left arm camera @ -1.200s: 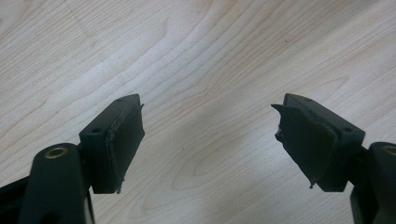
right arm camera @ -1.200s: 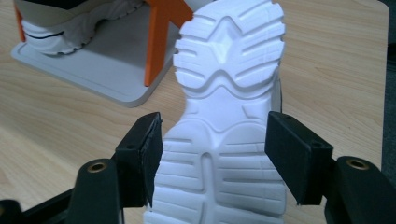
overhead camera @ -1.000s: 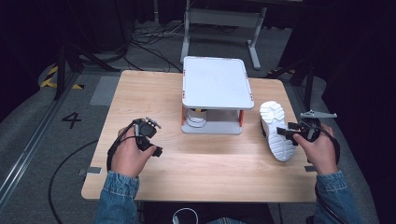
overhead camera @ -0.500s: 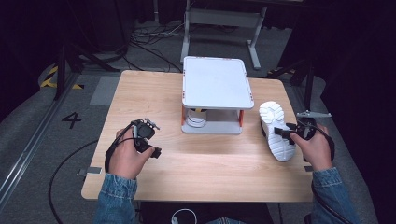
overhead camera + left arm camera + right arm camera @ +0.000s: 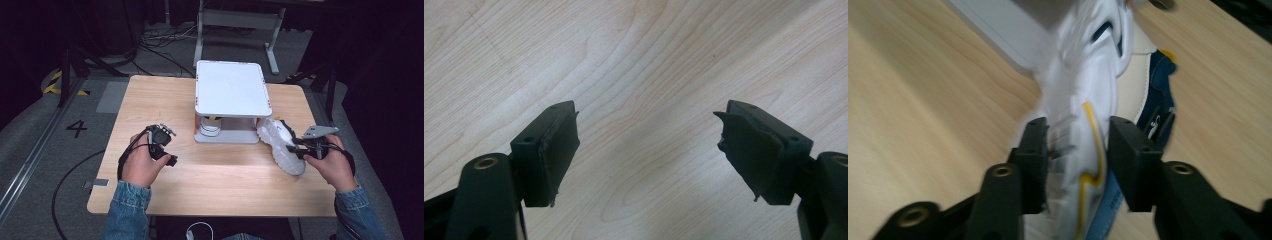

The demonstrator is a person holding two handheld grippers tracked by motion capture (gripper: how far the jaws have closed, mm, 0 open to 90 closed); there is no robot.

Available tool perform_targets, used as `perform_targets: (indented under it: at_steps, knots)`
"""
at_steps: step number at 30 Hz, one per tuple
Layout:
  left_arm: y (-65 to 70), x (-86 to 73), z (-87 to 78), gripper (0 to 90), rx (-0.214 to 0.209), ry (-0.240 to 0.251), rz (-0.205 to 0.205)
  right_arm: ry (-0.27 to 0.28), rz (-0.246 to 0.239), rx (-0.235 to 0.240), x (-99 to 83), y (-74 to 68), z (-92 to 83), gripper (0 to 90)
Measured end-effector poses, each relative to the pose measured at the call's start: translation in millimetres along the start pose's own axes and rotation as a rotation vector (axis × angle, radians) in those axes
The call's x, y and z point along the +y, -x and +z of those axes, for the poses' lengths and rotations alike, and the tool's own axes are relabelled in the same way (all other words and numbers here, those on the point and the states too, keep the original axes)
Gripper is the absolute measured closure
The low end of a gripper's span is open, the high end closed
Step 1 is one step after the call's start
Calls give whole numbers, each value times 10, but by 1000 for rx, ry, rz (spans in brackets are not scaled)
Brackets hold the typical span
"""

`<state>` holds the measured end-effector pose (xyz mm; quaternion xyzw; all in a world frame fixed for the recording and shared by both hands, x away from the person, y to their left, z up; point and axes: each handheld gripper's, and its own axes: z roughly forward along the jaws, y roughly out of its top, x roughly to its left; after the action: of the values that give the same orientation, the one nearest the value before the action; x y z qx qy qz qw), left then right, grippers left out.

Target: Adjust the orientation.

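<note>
A white sneaker [image 5: 280, 142] with a yellow stripe and blue trim [image 5: 1083, 90] lies on its side at the table's right, its toe against the foot of a white two-level rack [image 5: 231, 90]. My right gripper [image 5: 298, 150] has just been closing its jaws. In the right gripper view [image 5: 1078, 150] both pads press on the sneaker's sole edge. A second white shoe [image 5: 209, 126] sits on the rack's lower level. My left gripper [image 5: 165, 147] hovers over bare wood at the table's left, open with nothing between its fingers [image 5: 649, 145].
The wooden table [image 5: 220, 185] has open room across its front and left. Its right edge runs close behind the right hand. Beyond the far edge stand a metal frame and cables on a dark floor.
The right hand has moved left with the sneaker, whose toe now meets the rack's foot. The right jaws have closed on the sneaker. The left hand has stayed in place.
</note>
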<state>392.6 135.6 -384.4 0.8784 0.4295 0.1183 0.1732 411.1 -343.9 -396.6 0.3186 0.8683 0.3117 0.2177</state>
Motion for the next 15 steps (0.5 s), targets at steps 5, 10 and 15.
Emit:
perform_targets:
  at_steps: [5,10,15]
  knots:
    - [6,2,-7,236,-2,2,1,-18,-39,-17,50,-102,11,597]
    - [-6,-5,-19,236,2,4,-5,2,-2,40,48,-92,-16,575]
    - [2,-15,-5,235,-1,1,-7,9,-34,63,93,-170,-36,591]
